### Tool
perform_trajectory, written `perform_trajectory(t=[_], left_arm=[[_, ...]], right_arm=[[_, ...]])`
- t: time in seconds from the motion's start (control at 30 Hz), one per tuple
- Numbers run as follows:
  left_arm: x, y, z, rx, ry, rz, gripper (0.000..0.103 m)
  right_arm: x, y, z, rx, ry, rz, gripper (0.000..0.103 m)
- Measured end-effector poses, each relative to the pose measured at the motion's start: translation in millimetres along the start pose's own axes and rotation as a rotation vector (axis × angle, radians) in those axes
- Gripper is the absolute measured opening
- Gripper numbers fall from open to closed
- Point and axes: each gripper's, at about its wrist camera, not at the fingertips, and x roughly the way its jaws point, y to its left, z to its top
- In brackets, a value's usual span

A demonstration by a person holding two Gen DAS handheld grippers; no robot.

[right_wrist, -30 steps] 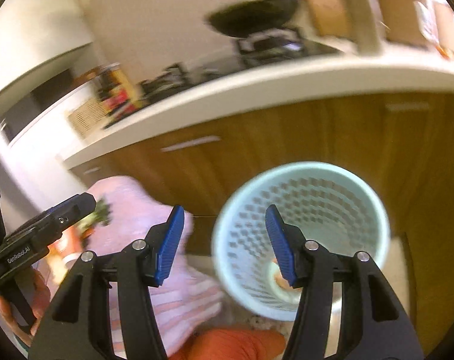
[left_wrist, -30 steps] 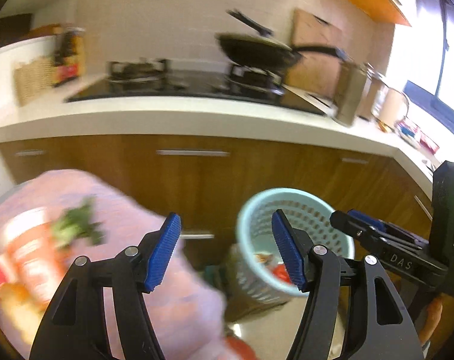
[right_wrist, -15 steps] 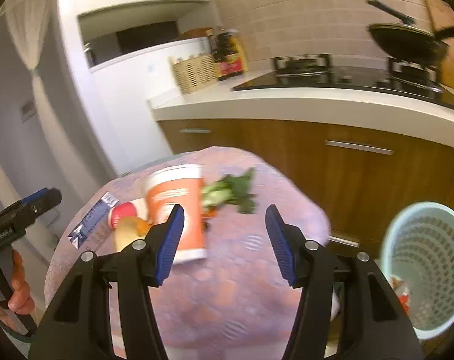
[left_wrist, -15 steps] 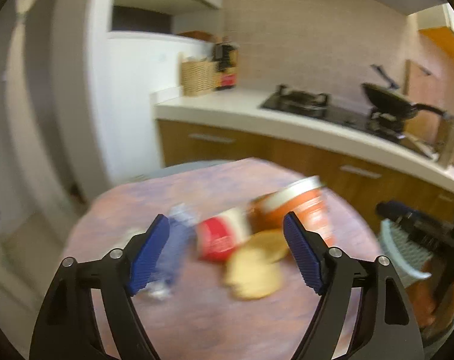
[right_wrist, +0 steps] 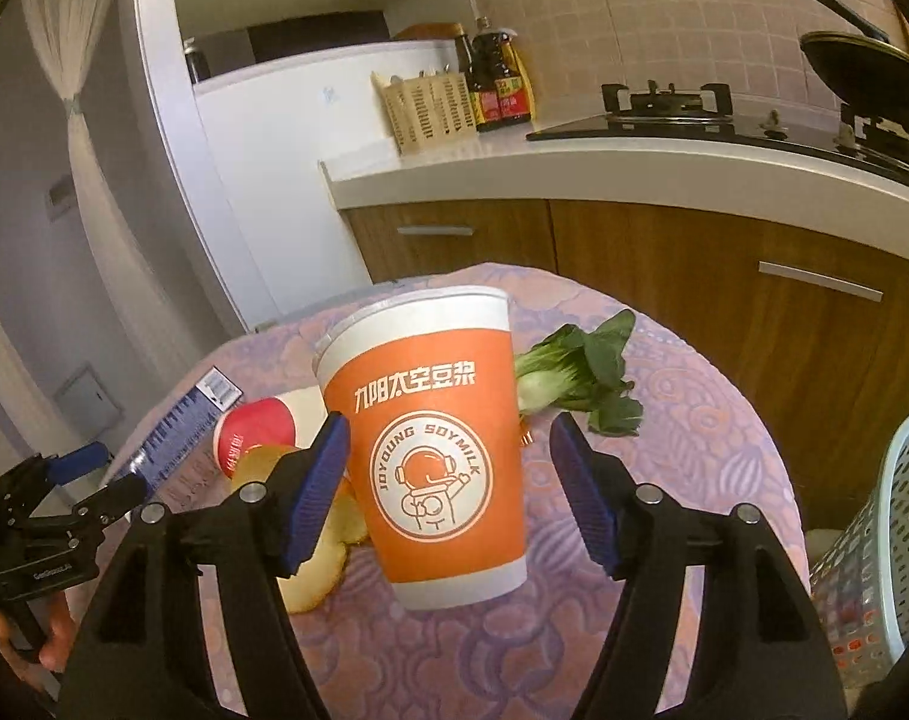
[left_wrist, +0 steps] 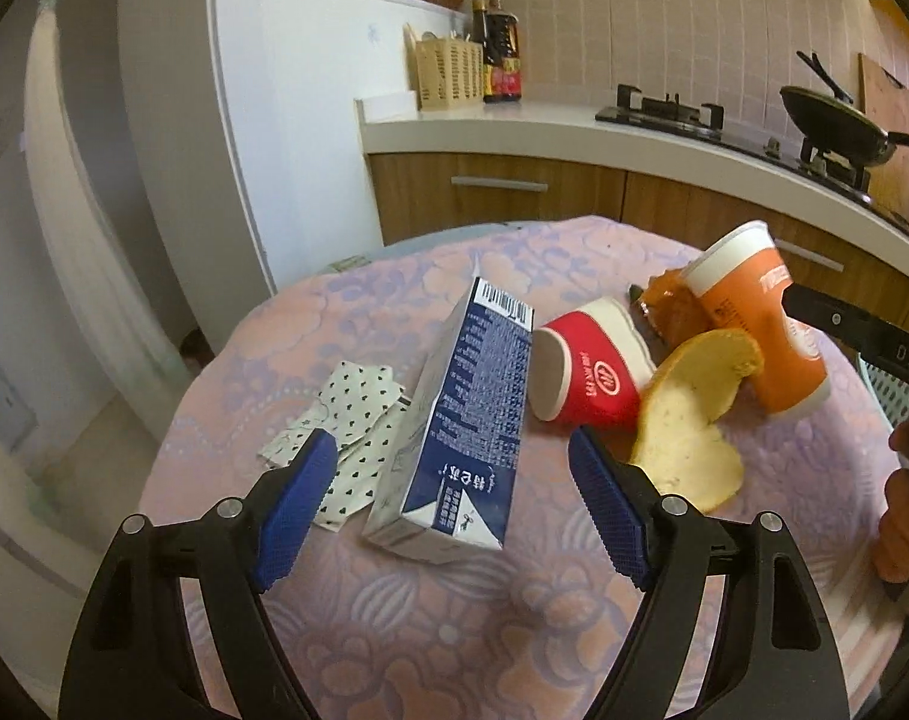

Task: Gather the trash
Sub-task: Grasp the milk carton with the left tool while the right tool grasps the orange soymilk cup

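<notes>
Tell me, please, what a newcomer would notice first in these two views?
Probably the tall orange cup, upright on the pink tablecloth between the fingers of the open right claw. Next, the blue milk carton lying on its side ahead of the open left claw, with a tipped red cup and a piece of peel to its right. A green leafy vegetable lies behind the orange cup.

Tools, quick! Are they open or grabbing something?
Left tool: open, empty, lined up on the milk carton.
Right tool: open, empty, either side of the orange cup.
</notes>
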Motion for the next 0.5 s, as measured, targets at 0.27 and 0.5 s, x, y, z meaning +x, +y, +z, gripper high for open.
perform_trajectory(t=[0.27, 0.5], left_arm=[[19, -9, -1, 0.054, 0.056, 0.020, 0.058], [22, -6, -6, 0.038, 0.069, 0.022, 0.038]], right_arm=[[16, -1, 3, -0.006, 0.057, -0.003, 0.075], [24, 4, 2, -0.024, 0.091, -0.001, 0.076]])
